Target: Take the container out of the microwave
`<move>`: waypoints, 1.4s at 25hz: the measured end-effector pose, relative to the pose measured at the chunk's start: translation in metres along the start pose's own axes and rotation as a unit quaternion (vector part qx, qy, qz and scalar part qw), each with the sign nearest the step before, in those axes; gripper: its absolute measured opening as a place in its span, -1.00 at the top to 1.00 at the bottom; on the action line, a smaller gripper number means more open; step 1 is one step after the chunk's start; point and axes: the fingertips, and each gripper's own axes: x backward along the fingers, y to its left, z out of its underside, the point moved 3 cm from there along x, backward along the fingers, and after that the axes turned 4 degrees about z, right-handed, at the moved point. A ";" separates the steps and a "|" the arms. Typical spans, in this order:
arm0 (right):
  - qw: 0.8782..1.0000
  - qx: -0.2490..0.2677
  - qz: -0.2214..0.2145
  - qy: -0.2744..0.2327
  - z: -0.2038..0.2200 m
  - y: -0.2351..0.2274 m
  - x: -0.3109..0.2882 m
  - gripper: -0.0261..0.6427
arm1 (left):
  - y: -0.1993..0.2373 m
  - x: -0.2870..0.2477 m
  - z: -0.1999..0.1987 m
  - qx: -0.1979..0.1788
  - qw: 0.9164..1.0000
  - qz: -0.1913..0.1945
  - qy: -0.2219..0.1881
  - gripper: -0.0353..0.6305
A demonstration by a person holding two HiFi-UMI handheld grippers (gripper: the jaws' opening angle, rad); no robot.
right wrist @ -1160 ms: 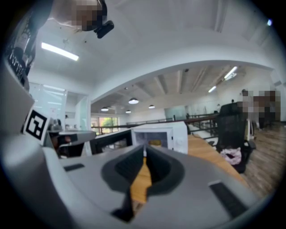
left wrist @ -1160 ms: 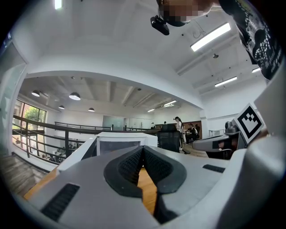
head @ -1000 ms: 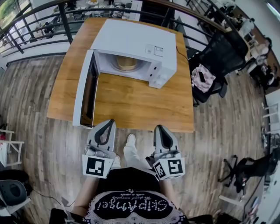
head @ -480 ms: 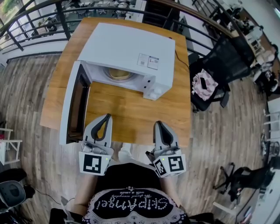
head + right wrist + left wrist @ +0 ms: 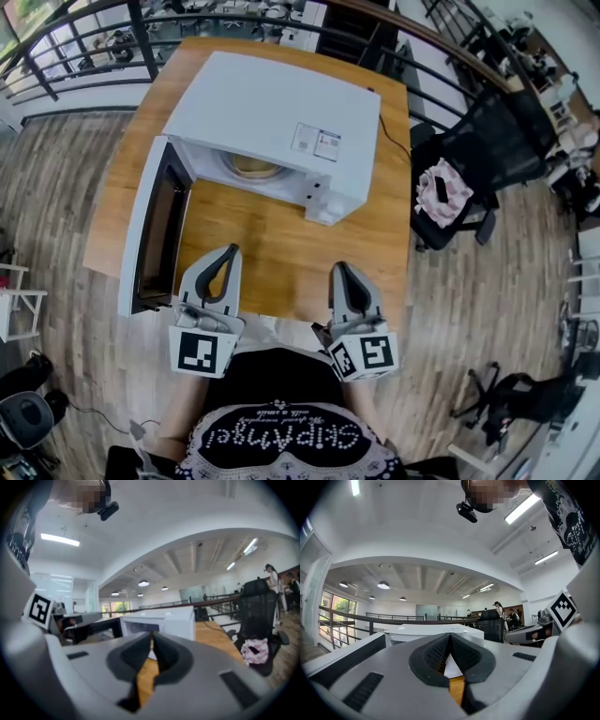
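A white microwave (image 5: 277, 117) stands on the wooden table (image 5: 281, 244) with its door (image 5: 155, 230) swung wide open to the left. Inside its cavity sits a tan round container (image 5: 255, 169), only partly visible under the microwave's top. My left gripper (image 5: 230, 251) and right gripper (image 5: 339, 269) are side by side over the table's near edge, both pointing at the microwave and well short of it. Both are shut with nothing between their pads. In the left gripper view the microwave (image 5: 426, 632) shows beyond the shut left gripper (image 5: 450, 637); in the right gripper view the microwave (image 5: 159, 620) stands beyond the right gripper (image 5: 152, 637).
The open door juts out past the table's front left, close to my left gripper. A black office chair (image 5: 469, 141) with a pink cloth (image 5: 448, 187) stands right of the table. A dark railing (image 5: 84, 28) runs behind it. Wood floor surrounds the table.
Both grippers have come forward from over the floor to over the table's near edge, closer to the microwave. Their jaws have stayed shut.
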 end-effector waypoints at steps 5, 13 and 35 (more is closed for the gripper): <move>1.000 0.001 0.002 0.002 0.000 0.001 0.000 0.80 | 0.003 -0.001 -0.003 -0.001 1.000 0.003 -0.004 0.81; 1.000 0.000 0.008 -0.007 -0.007 0.016 -0.011 0.80 | 0.021 0.001 -0.011 -0.002 1.000 0.006 -0.012 0.81; 0.999 -0.006 0.029 -0.017 -0.021 0.041 -0.038 0.80 | 0.062 -0.007 -0.022 -0.006 1.000 0.027 -0.013 0.81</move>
